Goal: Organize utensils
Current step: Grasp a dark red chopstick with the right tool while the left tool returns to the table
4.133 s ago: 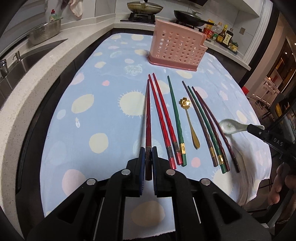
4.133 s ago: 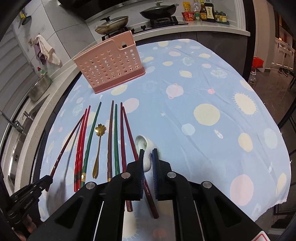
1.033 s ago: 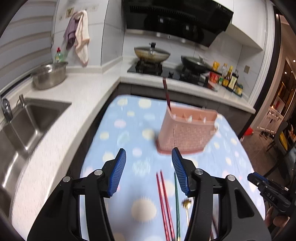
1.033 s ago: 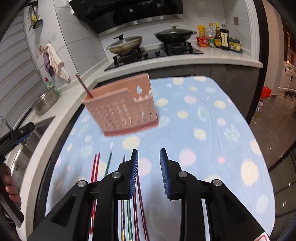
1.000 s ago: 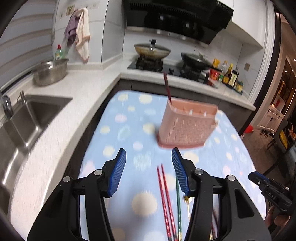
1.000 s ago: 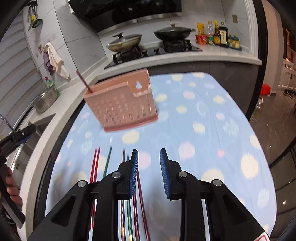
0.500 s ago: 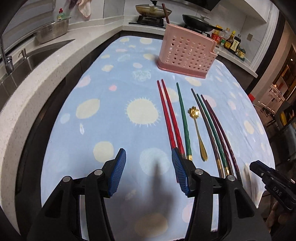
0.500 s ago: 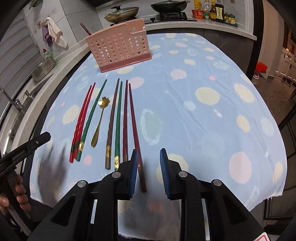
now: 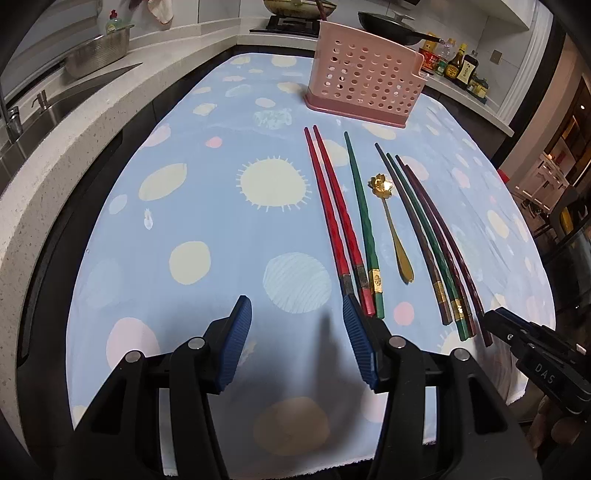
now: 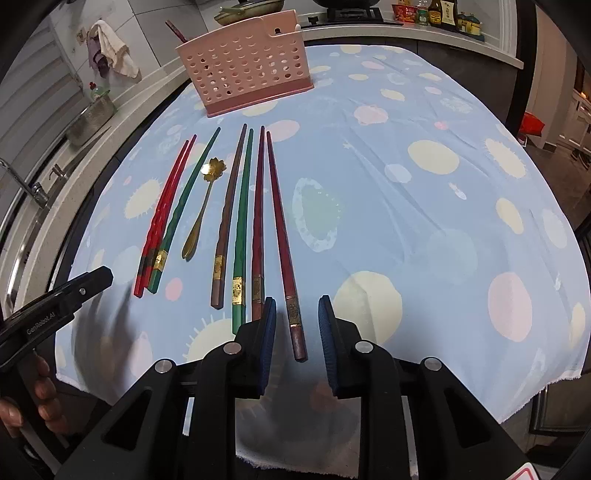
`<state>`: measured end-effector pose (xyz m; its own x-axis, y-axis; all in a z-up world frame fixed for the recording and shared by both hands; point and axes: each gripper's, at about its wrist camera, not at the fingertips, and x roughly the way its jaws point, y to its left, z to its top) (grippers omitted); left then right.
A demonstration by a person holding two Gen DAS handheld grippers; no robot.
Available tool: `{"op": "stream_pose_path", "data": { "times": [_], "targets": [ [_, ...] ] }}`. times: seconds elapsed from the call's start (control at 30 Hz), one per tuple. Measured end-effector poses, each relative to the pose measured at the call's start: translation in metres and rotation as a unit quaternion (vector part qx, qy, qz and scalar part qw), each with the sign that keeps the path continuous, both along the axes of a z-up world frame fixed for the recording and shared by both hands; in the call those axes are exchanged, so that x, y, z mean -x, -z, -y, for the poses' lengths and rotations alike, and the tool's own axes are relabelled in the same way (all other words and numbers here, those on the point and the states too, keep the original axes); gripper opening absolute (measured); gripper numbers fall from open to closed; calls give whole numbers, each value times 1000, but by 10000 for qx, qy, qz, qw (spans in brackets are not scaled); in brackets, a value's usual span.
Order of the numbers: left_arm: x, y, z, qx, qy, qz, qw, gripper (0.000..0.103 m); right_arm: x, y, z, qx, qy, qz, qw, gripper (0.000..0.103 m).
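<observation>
Right wrist view showed the right gripper (image 10: 295,321) nearest, its blue-padded jaws spread and holding nothing, with the butt end of a dark red chopstick (image 10: 280,229) lying between them on the blue spotted tablecloth (image 10: 424,206). Taking that chopstick as the landmark, a second dark red chopstick (image 10: 258,221) lay just beside it on its left, then a green one (image 10: 242,229) and a brown one (image 10: 226,221), all roughly parallel. Further left of the landmark rested a gold flower-bowl spoon (image 10: 201,210), another green chopstick (image 10: 184,210) and a pair of bright red chopsticks (image 10: 162,214). Beyond the chopstick's tip, well apart, stood the pink perforated utensil holder (image 10: 242,62) with a dark chopstick (image 10: 177,31) leaning out of its left end. In the left wrist view the left gripper (image 9: 297,328) was also spread wide and empty, low over the cloth, its right pad (image 9: 356,332) just beside the butt ends of the red pair (image 9: 334,206). Far behind the holder ran a counter with a stove and pans (image 9: 391,26).
</observation>
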<state>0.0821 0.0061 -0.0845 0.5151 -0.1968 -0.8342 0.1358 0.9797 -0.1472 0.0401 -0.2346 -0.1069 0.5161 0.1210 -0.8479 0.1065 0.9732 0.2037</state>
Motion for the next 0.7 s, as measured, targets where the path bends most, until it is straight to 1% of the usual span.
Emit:
{"op": "stream_pose_path", "data": {
  "times": [0.23, 0.5, 0.7],
  "targets": [
    [-2, 3, 0, 59, 0, -63, 10000, 49, -4, 8, -6, 68, -88, -56, 9999, 20],
    [-5, 8, 7, 53, 83, -121, 9999, 49, -4, 9, -4, 153, -93, -55, 9998, 9],
    [-10, 11, 13, 82, 152, -130, 9998, 49, -6, 10, -5, 194, -109, -47, 9997, 8]
  ]
}}
